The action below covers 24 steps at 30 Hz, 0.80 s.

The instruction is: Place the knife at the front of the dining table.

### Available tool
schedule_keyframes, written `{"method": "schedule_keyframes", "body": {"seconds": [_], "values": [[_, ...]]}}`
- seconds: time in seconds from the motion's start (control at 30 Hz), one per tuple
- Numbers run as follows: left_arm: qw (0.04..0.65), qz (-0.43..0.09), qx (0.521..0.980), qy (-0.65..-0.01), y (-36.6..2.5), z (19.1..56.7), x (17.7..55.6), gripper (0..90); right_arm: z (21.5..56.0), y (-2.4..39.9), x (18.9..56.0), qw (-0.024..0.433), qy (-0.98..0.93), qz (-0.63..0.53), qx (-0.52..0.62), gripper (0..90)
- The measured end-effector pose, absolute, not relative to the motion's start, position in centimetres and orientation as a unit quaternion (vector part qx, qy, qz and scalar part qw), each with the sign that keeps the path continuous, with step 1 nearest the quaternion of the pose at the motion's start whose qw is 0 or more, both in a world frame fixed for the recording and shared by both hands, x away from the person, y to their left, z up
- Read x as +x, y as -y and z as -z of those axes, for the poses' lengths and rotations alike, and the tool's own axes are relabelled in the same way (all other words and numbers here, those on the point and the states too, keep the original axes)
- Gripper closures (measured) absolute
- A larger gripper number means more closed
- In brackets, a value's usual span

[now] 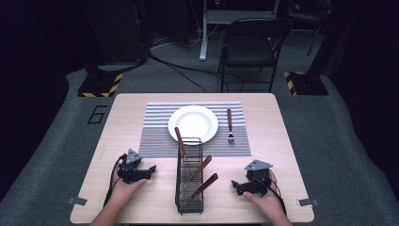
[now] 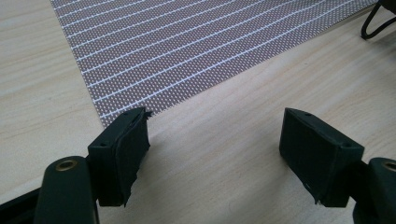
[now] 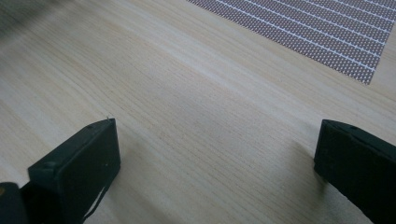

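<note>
High view: cutlery rack (image 1: 189,175) sits between my two idle grippers, nothing picked yet

Three brown-handled pieces lean in the black wire rack; plate (image 1: 193,124) and fork (image 1: 230,126) lie on the striped placemat (image 1: 155,141) beyond my fingertips. My left gripper (image 1: 151,168) and right gripper (image 1: 234,185) both rest on the table (image 1: 282,155) wide open, holding nothing. I judge the setting only begun: next, lift one gripper over a handle and close on it
</note>
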State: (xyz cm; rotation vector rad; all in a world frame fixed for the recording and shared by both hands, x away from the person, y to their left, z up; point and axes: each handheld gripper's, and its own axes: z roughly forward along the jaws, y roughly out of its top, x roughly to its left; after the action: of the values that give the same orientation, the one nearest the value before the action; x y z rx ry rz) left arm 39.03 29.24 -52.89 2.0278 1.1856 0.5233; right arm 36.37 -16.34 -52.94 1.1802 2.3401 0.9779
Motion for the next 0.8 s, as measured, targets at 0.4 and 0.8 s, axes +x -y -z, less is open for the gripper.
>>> {"method": "schedule_keyframes", "body": {"seconds": [0.4, 0.8], "values": [[0.358, -0.204, 0.788, -0.457, -29.24, 52.89, 39.08, 23.7, 52.94, 16.34, 36.38, 0.171, -0.824, -0.344, 0.415, 0.0], [0.357, -0.201, 0.787, -0.461, -29.43, 52.68, 39.08, 30.2, 52.94, 16.34, 36.38, 0.172, -0.824, -0.344, 0.415, 0.0]]}}
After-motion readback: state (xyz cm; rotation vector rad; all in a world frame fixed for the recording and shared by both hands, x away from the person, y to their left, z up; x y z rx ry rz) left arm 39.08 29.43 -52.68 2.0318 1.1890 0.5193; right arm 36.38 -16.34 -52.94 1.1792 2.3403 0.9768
